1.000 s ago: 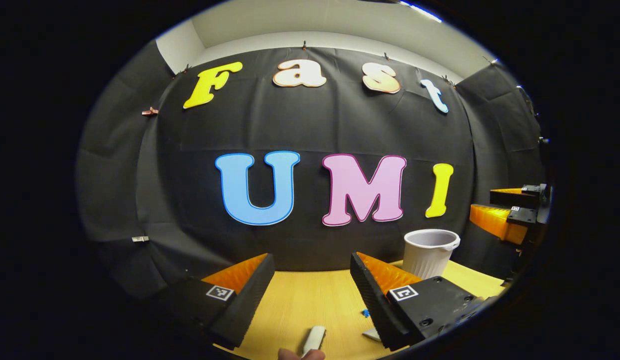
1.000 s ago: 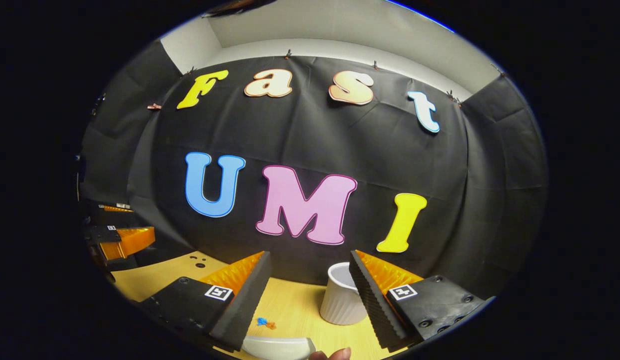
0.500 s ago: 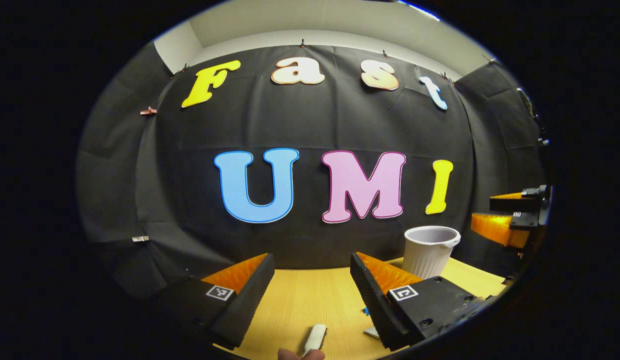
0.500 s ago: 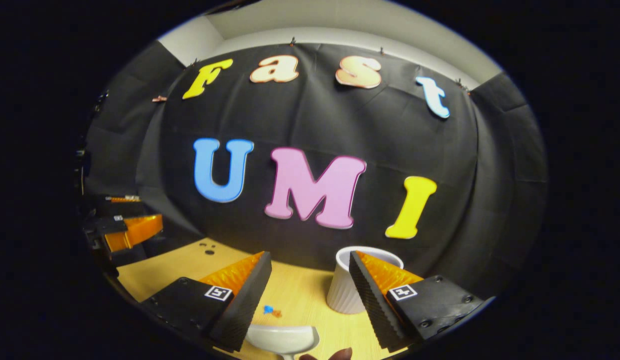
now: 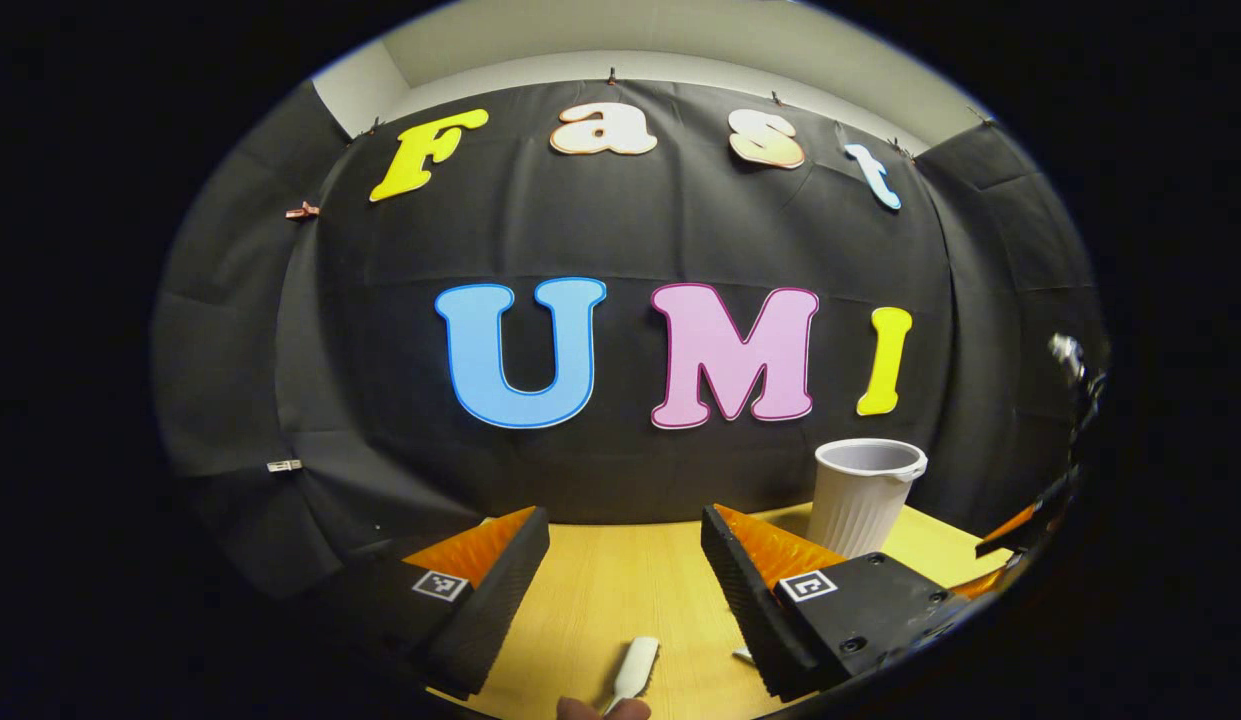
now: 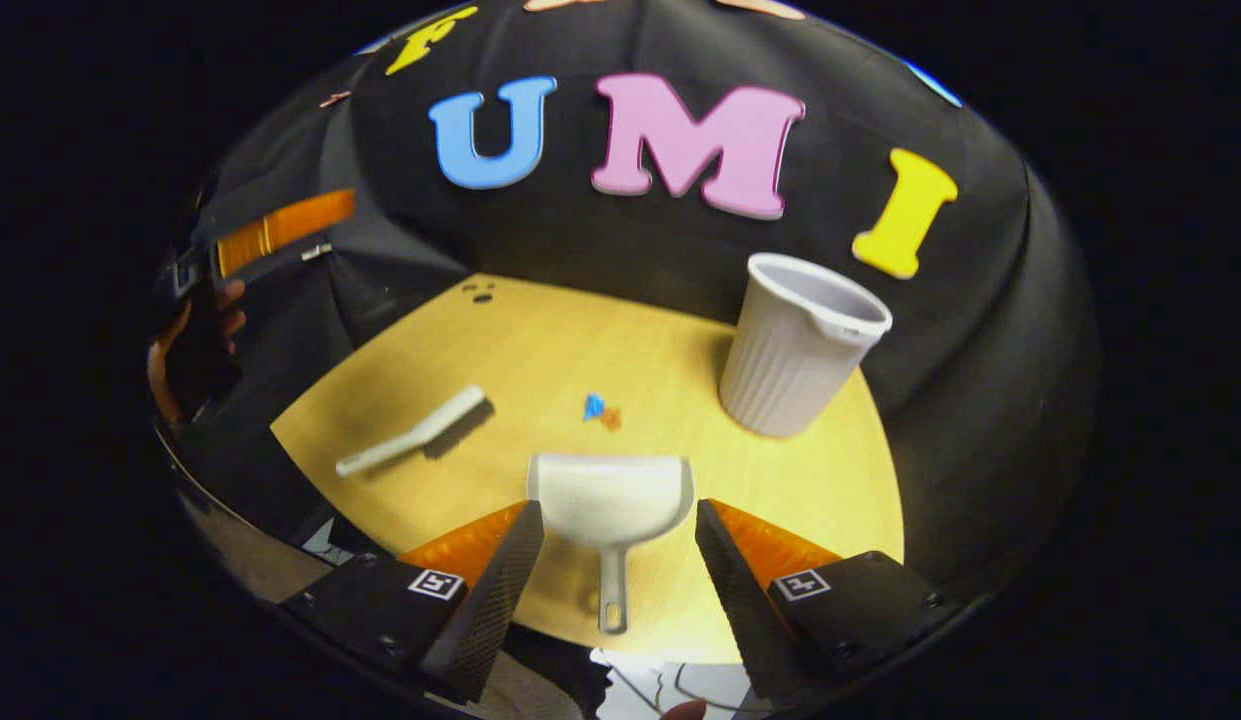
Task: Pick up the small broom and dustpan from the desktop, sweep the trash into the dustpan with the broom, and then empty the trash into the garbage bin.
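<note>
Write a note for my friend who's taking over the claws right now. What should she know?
Right claw: open, empty, hovering over the dustpan, lined up with its handle.
Left claw: open, empty, above the desk.
Broom: lying flat on the desk, left of the dustpan.
Trash: small blue and orange bits just beyond the dustpan's mouth.
Bin: upright at the far right.
Done: nothing grabbed yet.
Left: grab both tools, sweep, empty into bin.

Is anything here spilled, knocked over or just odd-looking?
Only a few blue and orange scraps lie loose on the desktop, between the dustpan and the upright bin. The broom lies flat, undamaged.
</note>
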Demonstrator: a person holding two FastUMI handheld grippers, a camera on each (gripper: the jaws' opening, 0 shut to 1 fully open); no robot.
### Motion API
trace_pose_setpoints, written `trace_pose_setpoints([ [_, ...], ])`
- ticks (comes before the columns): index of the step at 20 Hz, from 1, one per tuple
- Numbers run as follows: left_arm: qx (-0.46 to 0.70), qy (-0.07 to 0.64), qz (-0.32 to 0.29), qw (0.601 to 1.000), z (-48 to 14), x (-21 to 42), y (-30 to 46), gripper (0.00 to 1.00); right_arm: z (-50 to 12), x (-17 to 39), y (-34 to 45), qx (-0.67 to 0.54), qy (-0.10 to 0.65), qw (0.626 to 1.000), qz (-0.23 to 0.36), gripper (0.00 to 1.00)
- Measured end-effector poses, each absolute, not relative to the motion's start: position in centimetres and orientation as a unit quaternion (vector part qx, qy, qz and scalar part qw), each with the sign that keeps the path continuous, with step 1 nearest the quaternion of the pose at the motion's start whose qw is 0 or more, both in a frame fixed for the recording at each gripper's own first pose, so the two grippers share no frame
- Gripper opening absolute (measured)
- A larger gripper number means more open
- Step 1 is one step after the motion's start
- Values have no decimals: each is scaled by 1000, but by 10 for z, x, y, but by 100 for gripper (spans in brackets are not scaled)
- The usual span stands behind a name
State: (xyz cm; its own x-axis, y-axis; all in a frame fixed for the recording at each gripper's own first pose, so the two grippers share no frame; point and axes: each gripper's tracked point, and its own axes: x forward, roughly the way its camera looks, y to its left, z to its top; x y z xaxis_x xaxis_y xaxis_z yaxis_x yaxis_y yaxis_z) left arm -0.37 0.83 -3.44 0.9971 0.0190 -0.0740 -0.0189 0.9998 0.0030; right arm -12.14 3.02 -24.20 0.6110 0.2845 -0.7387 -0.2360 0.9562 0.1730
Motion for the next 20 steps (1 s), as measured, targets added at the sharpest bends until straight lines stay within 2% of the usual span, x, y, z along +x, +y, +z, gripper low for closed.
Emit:
trace_pose_setpoints([
  [3, 5, 46, 17, 999, -42, -7, 15, 97, -285, -133, 42, 53, 480, 864, 144, 95],
  [9, 11, 54, 31, 998, -47, -13, 27, 97, -369, -128, 49, -7, 543, 825, 155, 93],
  [12, 13, 56, 39, 998, -47, -15, 33, 97, -402, -127, 55, -13, 571, 806, 154, 89],
  [17, 15, 63, 51, 997, -53, -19, 39, 97, -432, -121, 65, -13, 602, 785, 147, 87],
  [20, 14, 67, 57, 996, -55, -18, 41, 96, -440, -122, 69, -16, 616, 773, 150, 83],
])
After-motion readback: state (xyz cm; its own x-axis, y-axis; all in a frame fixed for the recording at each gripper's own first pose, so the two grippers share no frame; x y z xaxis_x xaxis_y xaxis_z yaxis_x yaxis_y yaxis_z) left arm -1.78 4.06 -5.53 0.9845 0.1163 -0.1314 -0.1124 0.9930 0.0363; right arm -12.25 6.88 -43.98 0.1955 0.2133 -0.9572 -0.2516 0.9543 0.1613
